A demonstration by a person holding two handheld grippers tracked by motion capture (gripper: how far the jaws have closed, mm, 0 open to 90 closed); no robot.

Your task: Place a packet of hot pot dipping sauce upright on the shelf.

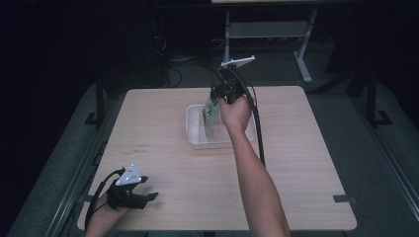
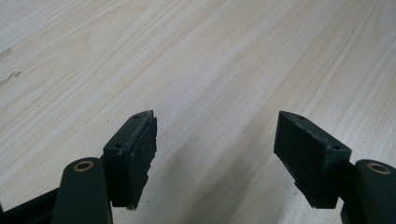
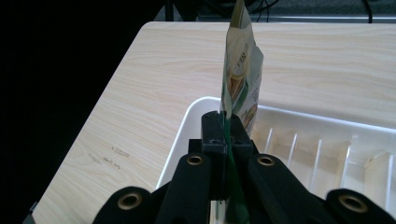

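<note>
Right gripper view: jaws pinch pouch [image 3: 240, 70] edge over white tray [image 3: 187, 121]; lower it slowly, keep upright. Left gripper [image 2: 215, 158] jaws spread, idle.

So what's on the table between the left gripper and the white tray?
Nothing: in the high view, bare wood separates the left gripper from the white tray, over which the right gripper holds a packet.
</note>
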